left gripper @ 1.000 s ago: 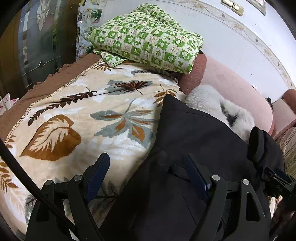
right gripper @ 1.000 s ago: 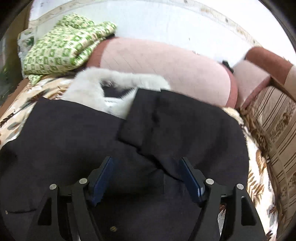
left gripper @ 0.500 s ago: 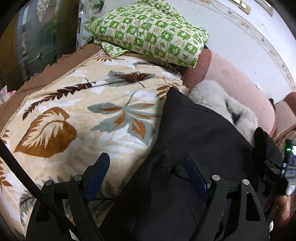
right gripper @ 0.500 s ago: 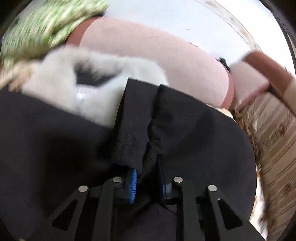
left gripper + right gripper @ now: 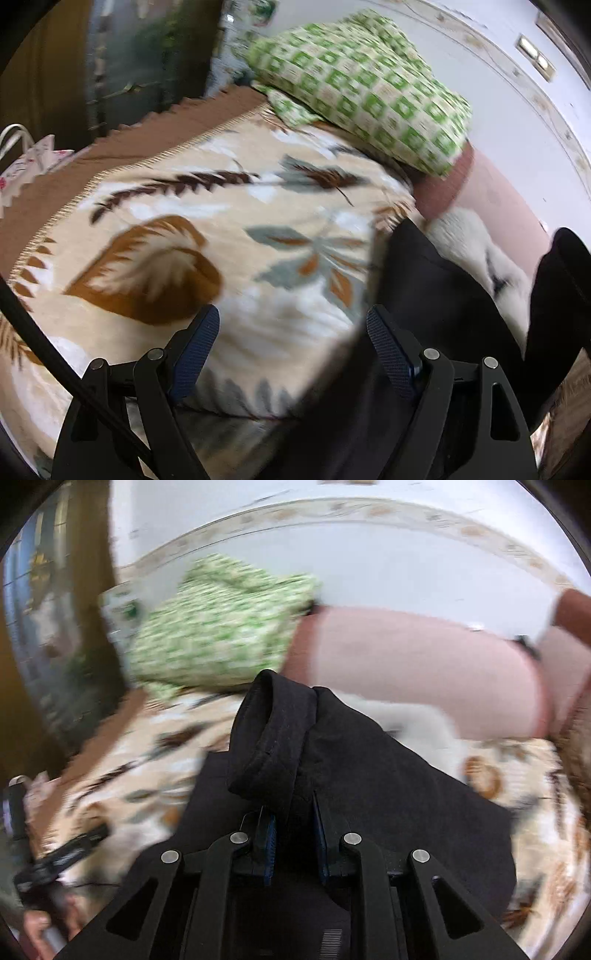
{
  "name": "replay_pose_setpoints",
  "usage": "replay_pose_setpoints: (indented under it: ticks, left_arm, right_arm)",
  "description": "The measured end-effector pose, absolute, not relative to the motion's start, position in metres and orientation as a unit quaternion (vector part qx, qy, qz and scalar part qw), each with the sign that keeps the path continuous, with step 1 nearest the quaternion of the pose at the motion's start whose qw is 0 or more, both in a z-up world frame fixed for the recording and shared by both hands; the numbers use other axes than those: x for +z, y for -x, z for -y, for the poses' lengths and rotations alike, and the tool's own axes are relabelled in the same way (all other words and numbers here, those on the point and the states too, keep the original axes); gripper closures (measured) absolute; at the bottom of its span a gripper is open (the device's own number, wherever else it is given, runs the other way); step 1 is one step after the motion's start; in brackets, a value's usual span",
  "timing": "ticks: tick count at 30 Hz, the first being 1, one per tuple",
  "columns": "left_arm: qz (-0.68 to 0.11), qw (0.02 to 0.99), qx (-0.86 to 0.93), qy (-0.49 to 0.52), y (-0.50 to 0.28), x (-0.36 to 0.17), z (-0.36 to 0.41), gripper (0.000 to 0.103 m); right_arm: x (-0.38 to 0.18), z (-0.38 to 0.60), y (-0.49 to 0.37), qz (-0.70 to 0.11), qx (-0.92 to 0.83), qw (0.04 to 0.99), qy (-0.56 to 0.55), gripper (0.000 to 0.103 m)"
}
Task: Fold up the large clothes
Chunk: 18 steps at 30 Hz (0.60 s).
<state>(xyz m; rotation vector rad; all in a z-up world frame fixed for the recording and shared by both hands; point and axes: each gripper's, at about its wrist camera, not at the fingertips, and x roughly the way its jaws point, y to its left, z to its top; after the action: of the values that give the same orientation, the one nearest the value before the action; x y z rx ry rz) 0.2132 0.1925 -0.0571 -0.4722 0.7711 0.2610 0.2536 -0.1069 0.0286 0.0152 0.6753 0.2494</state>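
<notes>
Right gripper (image 5: 291, 838): clenched on a raised fold of the coat (image 5: 369, 775).
Left gripper (image 5: 291, 347): fingers spread wide, nothing is grasped.
Coat: laid on the blanket (image 5: 184, 229), beside the pillow (image 5: 369, 85).

Black coat (image 5: 369, 794), heavy dark fabric with white fur collar (image 5: 476, 251), lies spread on the leaf-print blanket (image 5: 221, 229) near the pink headboard. One sleeve, cuff (image 5: 273, 738) rolled, is raised off the body, bunched and hanging.
</notes>
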Motion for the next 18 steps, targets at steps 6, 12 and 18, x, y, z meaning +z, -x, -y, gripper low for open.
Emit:
replay_pose_setpoints:
  ticks: [6, 12, 18]
  left_arm:
    - [-0.334, 0.900, 0.189, 0.206, -0.204, -0.042, -0.213, 0.022]
    - [-0.345, 0.900, 0.178, 0.200, -0.207, -0.044, -0.215, 0.022]
    - [-0.362, 0.893, 0.179, 0.197, -0.212, -0.050, -0.210, 0.022]
  right_arm:
    - [-0.032, 0.034, -0.290, -0.399, 0.153, 0.904, -0.009, 0.084]
    - [-0.089, 0.024, -0.309, -0.448, 0.164, 0.878, 0.023, 0.075]
    - [-0.062, 0.030, -0.268, -0.430, 0.234, 0.871, 0.023, 0.056]
